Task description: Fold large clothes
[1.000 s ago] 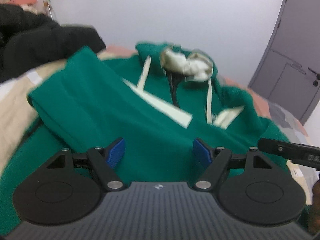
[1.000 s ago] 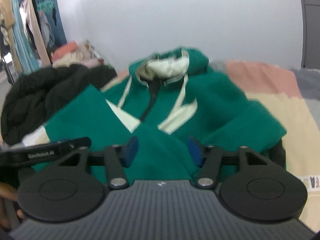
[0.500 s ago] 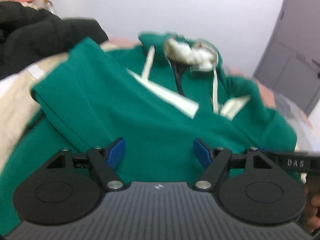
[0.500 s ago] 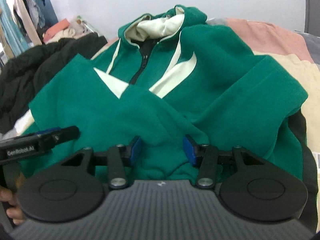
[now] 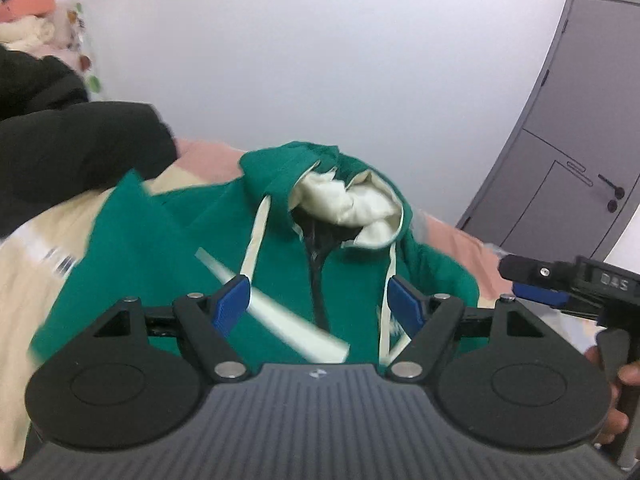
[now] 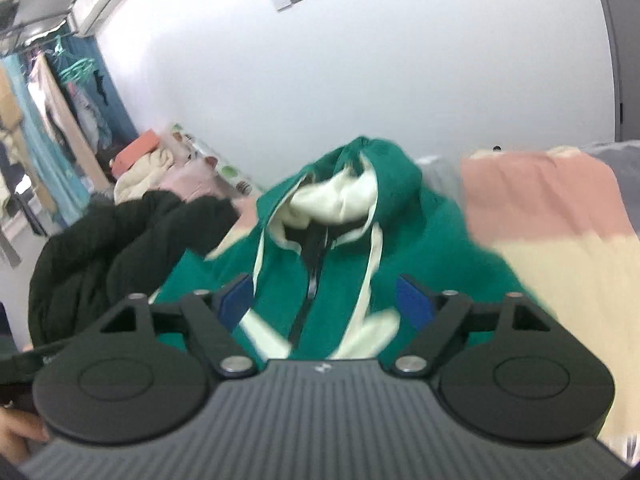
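Sleeves look folded in on green hoodie (image 5: 280, 280), so w/ left gripper (image 5: 318, 304) apart and empty (right gripper (image 6: 324, 300) jaws opening, nothing between) we prob. need the bottom hem next.

A bed (image 6: 560, 248) under a blocked cover, carrying clothes.

Its cover runs in bands of salmon pink toward the wall edge and pale cream nearer the camera, with a grey patch at the far right corner; a green hoodie (image 5: 168, 240) lies front-up across the middle of the bed, hood toward the wall edge, its cream lining (image 6: 340, 200) showing, dark zip and pale drawstrings running down its chest, cream-cuffed sleeves folded over the front; a black garment (image 6: 120, 248) is heaped just beside the hoodie on the bed's left side; further along that side, near the wall, lies a blurred pile of pale and orange clothes (image 6: 148, 160).
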Action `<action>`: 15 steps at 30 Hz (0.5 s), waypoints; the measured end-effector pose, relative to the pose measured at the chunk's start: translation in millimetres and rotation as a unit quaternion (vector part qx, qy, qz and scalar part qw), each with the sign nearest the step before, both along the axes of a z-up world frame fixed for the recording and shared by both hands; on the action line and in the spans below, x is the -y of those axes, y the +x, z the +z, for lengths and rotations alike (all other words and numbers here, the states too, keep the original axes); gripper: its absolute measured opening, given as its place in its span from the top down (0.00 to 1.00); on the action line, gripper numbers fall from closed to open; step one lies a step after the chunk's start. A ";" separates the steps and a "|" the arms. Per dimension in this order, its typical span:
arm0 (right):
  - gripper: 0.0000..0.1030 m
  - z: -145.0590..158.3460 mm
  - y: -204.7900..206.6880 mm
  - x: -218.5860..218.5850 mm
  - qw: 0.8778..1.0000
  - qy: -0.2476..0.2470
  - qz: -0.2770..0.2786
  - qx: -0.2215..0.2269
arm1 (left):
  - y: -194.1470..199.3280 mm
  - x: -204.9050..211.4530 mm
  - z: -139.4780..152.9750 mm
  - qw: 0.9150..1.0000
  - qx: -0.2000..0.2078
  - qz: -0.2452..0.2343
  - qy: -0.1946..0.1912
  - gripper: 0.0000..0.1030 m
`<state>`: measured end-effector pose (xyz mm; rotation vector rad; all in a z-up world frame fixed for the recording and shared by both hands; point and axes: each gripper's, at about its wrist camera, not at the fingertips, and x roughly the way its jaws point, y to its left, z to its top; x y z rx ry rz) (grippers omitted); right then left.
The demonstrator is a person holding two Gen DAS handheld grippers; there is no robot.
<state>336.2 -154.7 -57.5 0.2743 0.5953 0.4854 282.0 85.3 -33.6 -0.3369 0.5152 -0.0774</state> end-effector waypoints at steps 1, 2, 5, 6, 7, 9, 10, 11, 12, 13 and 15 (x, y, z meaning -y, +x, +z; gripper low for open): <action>0.23 3.2 14.6 -2.0 1.000 0.000 -0.006 -0.003 | 19.1 -3.1 4.1 1.000 -0.005 0.000 0.002 0.23; 0.23 6.6 31.1 -5.0 1.000 0.001 -0.010 -0.004 | 39.0 -6.3 7.7 1.000 -0.006 0.000 0.004 0.22; 0.23 8.6 87.7 -17.3 1.000 -0.001 -0.024 -0.007 | 105.6 -17.4 13.7 1.000 -0.006 -0.006 0.012 0.19; 0.23 7.4 109.5 -21.3 0.999 0.000 -0.030 -0.011 | 128.5 -22.3 13.6 1.000 -0.006 -0.005 0.014 0.18; 0.23 5.1 130.1 -25.3 0.999 0.002 -0.036 -0.015 | 152.3 -28.0 11.9 1.000 -0.003 -0.008 0.014 0.18; 0.23 -4.3 173.9 -34.2 0.999 0.005 -0.042 -0.023 | 196.5 -41.3 5.9 1.000 0.011 -0.004 0.011 0.18; 0.23 -10.2 195.8 -38.6 0.999 0.008 -0.044 -0.025 | 213.2 -47.8 1.4 1.000 0.019 0.002 0.009 0.18; 0.23 -15.7 213.4 -40.0 0.999 0.013 -0.044 -0.023 | 230.2 -55.1 -5.2 1.000 0.022 0.006 0.003 0.18; 0.23 -21.2 229.1 -42.9 0.999 0.017 -0.043 -0.021 | 249.5 -64.3 -14.8 1.000 0.019 0.007 -0.013 0.18; 0.23 -28.6 246.2 -45.9 0.999 0.022 -0.042 -0.020 | 265.1 -71.9 -23.3 1.000 0.012 0.009 -0.027 0.18; 0.23 -43.1 271.4 -51.5 0.998 0.028 -0.041 -0.025 | 297.5 -85.4 -42.2 0.998 -0.001 0.013 -0.059 0.18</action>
